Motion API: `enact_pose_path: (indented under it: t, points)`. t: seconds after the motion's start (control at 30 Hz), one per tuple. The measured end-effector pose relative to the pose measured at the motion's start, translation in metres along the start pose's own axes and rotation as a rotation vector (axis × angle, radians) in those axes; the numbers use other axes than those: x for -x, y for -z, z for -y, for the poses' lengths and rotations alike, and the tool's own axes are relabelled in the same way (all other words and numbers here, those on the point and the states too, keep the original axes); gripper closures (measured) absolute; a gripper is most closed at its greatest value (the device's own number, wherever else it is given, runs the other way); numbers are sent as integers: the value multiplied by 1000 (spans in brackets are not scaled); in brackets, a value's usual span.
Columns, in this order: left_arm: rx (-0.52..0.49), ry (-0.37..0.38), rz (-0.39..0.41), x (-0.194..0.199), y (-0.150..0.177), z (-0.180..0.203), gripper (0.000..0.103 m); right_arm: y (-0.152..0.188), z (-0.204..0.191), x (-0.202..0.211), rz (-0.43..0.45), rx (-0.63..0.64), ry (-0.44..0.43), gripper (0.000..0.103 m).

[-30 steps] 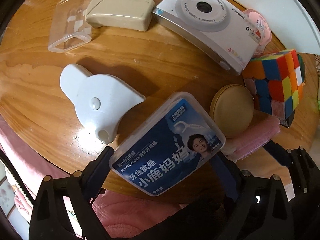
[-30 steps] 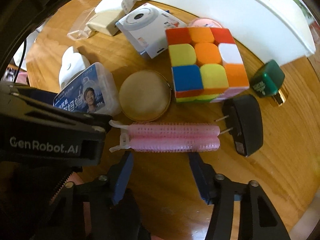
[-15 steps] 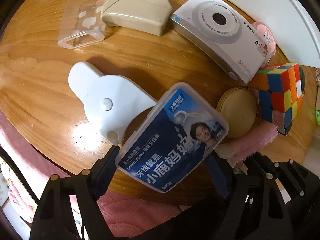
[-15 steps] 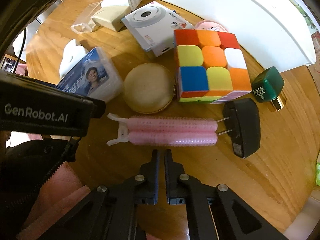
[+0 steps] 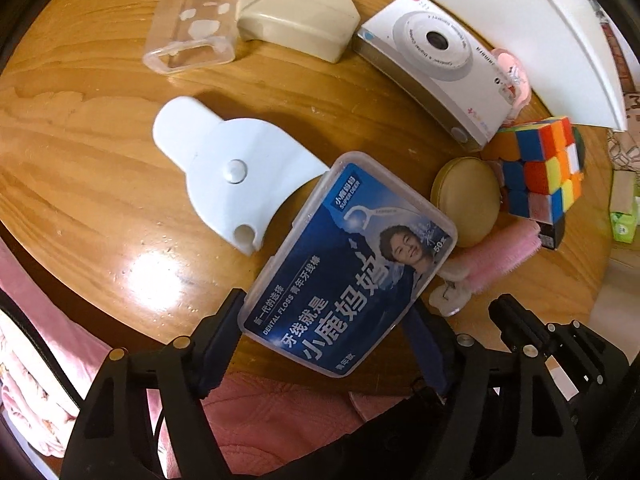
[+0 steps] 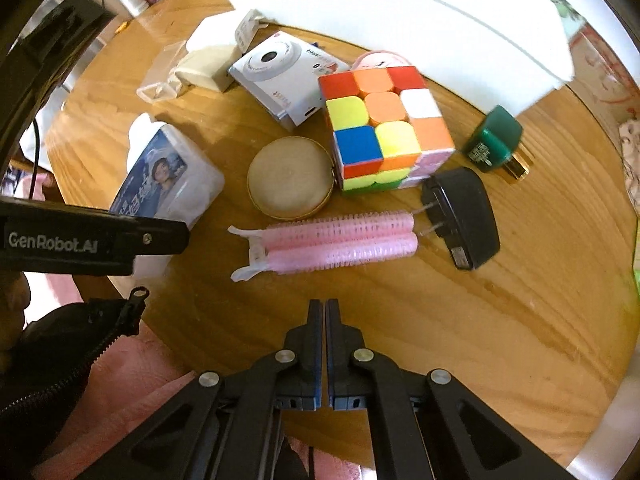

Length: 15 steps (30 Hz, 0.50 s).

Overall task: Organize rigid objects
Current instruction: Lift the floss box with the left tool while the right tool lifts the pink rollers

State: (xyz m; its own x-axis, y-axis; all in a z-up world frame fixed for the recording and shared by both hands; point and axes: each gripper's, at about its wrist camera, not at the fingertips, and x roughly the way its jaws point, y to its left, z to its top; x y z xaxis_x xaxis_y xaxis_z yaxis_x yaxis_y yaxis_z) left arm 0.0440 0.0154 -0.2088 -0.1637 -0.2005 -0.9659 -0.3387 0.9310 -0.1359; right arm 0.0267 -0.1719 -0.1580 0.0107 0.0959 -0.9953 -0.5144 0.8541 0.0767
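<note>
Left hand-held gripper (image 5: 328, 344), low over the near edge of the wooden bench (image 5: 80, 168), fingers clamped on the sides of one dental floss box (image 5: 348, 264), a clear case with a blue label, tilted above the surface. Right hand-held gripper (image 6: 324, 312) empty, fingers together, near two pink hair rollers (image 6: 336, 240). Beyond: one round tan case (image 6: 290, 178), one black plug adapter (image 6: 464, 216), one colour cube (image 6: 384, 128), one white camera (image 6: 280, 76).
</note>
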Motion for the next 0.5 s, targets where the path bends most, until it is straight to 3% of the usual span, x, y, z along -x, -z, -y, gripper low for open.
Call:
enact_pose_path:
  t: [0.33,0.5]
  points:
    - [-55,13,73,28,32,-12,24,22,9,30,92,-94,-20,102]
    - [-90,8,127,53,46,-18,24,27,21,19,76,-219,-113,101]
